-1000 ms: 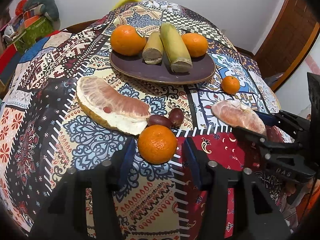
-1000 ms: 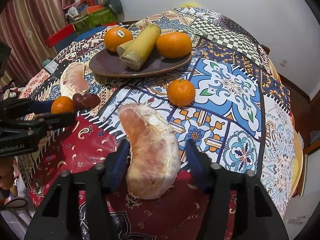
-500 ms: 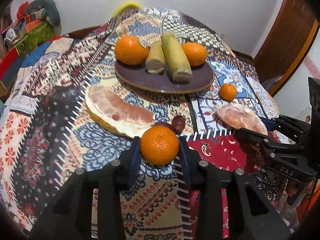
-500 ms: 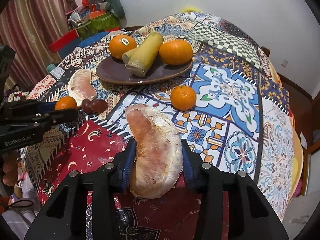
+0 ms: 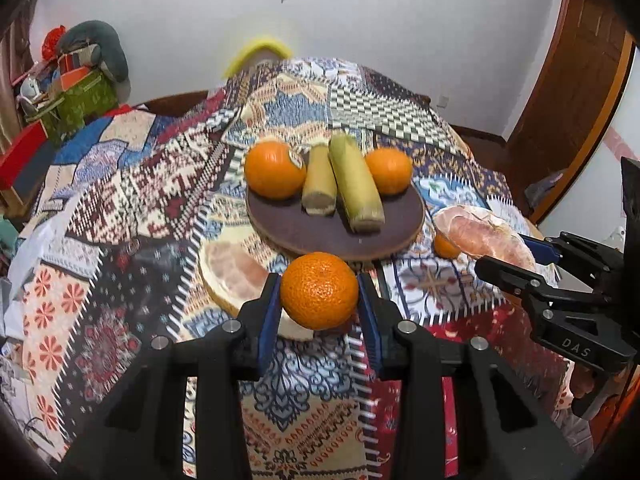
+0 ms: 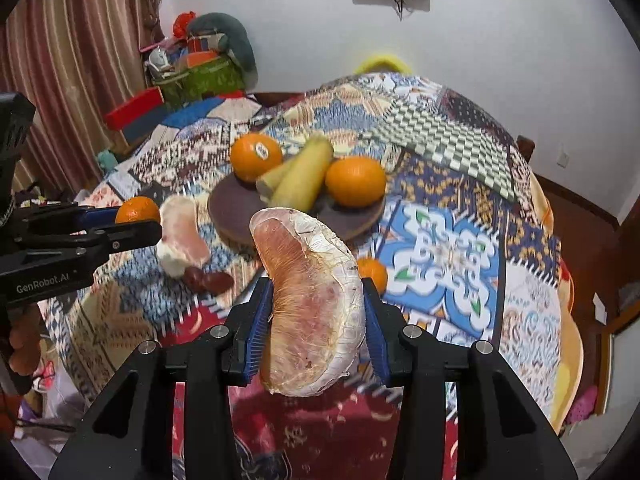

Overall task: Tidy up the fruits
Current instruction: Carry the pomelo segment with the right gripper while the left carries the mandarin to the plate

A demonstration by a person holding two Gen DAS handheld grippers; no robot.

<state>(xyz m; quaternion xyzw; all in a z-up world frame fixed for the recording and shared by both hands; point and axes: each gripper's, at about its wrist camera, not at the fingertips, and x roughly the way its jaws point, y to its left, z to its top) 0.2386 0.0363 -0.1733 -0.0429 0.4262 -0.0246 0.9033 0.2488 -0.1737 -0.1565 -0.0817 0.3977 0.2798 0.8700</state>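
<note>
The small orange (image 5: 319,290) sits squeezed between the two blue pads of the left gripper (image 5: 320,312), up in the air above the patterned cloth on the surface (image 5: 120,208). The big pomelo piece (image 6: 311,312) is clamped the same way in the right gripper (image 6: 316,320), and it hangs above the red part of the cloth. So both fruits are picked up, and the step in hand looks like carrying them to the brown plate (image 5: 320,236). The plate already holds two big oranges (image 5: 274,169) and two pale green stalks (image 5: 354,184), so there is only a bare strip at its near edge. I think the next move calls for bringing each fruit over that bare strip, lowering it slowly, then letting go, one at a time so the grippers do not bump. Another pomelo piece (image 5: 234,276), two dark red fruits (image 6: 208,280) and one more small orange (image 6: 373,273) lie on the cloth near the plate, not yet tidied.
</note>
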